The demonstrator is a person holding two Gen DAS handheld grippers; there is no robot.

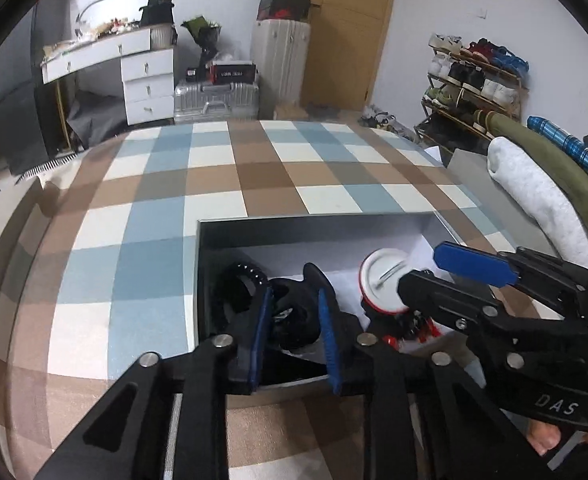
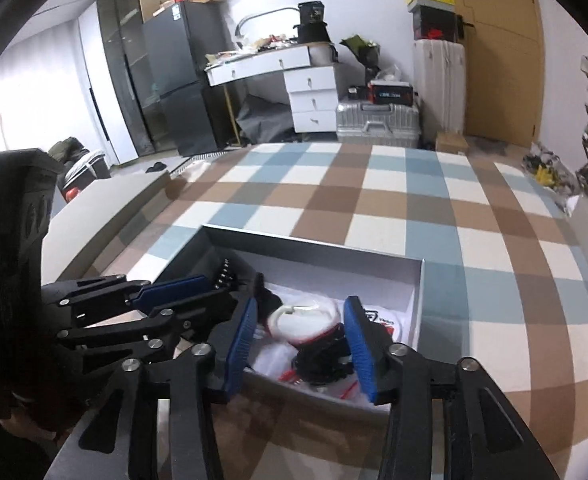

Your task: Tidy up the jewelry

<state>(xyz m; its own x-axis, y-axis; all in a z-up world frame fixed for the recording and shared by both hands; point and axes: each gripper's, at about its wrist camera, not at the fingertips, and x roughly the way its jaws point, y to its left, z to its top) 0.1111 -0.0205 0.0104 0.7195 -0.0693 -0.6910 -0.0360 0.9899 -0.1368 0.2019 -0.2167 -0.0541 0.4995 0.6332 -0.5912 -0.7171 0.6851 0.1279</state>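
Both tongs hover over the open box [image 1: 208, 280] near the bench's [image 1: 134, 208] near edge, far side bare: left tongs [image 1: 294, 332] narrowly apart, right tongs [image 2: 302, 344] wider, neither visibly gripping.

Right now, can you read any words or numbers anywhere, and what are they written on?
"DAS": white letters on the black body of the right gripper, seen from the left wrist camera.
Black box on the silver suitcase: pale lettering, too blurred to read.
White bag in the gray box: print too small to read.
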